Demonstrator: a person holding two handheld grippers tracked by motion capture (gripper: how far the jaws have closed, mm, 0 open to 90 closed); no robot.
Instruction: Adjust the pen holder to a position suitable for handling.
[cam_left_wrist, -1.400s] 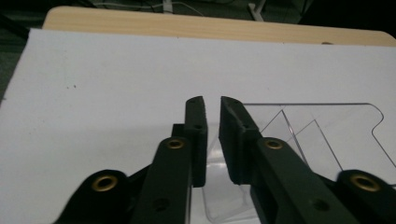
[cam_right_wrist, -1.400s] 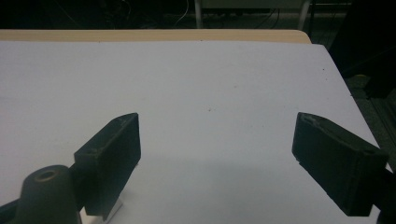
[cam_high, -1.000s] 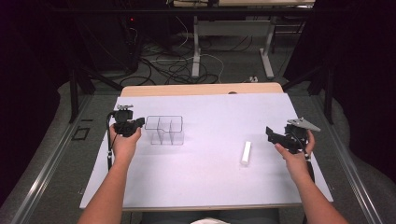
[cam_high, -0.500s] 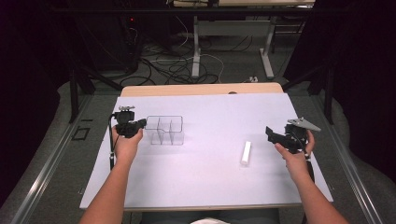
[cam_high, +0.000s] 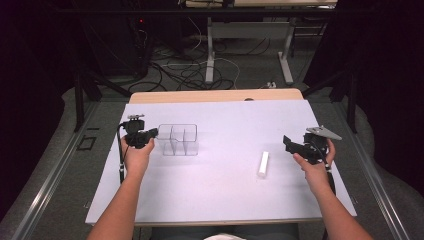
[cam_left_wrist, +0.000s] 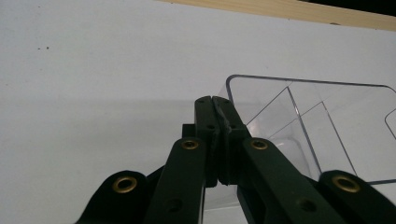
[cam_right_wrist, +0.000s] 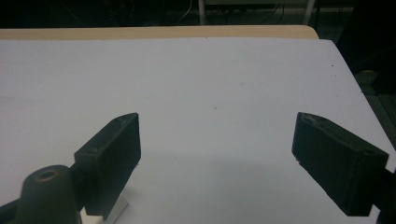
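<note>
A clear plastic box (cam_high: 178, 140) with several compartments stands on the left half of the white table top (cam_high: 220, 195). My left gripper (cam_high: 152, 133) is level with the box's left wall, jaws pressed together. In the left gripper view the shut left gripper (cam_left_wrist: 215, 99) lies against the near left corner of the clear box (cam_left_wrist: 317, 121); whether the thin wall is pinched I cannot tell. A small white block (cam_high: 263, 164) lies flat on the right half. My right gripper (cam_high: 290, 144) hovers just right of it, open and empty. In the right gripper view the open right gripper (cam_right_wrist: 217, 119) has the white block (cam_right_wrist: 116, 210) at its left jaw's base.
A bare wooden strip (cam_high: 215, 96) runs along the table's far edge. Beyond it, cables (cam_high: 195, 70) lie on the floor between the legs of another desk (cam_high: 210, 55). Dark surroundings close in on both sides.
</note>
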